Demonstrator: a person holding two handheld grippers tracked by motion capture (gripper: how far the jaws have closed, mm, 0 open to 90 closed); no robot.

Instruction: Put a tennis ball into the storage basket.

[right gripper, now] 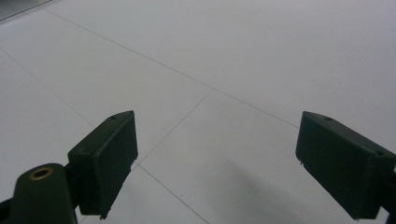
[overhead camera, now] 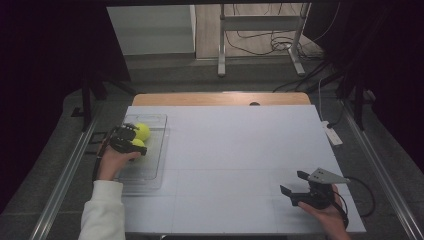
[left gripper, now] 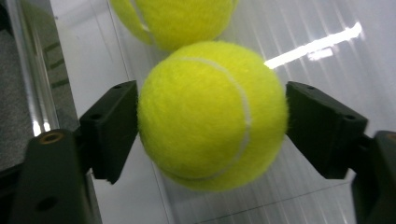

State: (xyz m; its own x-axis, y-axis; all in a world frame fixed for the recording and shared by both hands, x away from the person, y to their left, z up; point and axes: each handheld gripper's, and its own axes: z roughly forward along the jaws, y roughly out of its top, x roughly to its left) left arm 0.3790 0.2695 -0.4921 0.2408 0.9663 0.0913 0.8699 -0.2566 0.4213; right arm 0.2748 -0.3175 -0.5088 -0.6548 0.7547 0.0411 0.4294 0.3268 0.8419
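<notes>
The left hand-held gripper [left gripper: 212, 121] has its jaws closed against both sides of a tennis ball [left gripper: 212, 114] over the clear tray [overhead camera: 155, 150] at the surface's [overhead camera: 240, 150] left edge. A second ball [left gripper: 173, 18] sits just beyond it. The right hand-held gripper [right gripper: 217, 163] hovers wide open and empty above bare surface.

Left tongs [overhead camera: 134, 140] over clear tray [overhead camera: 150, 172], two tennis balls [overhead camera: 142, 131]; right tongs [overhead camera: 295, 184] apart.
</notes>
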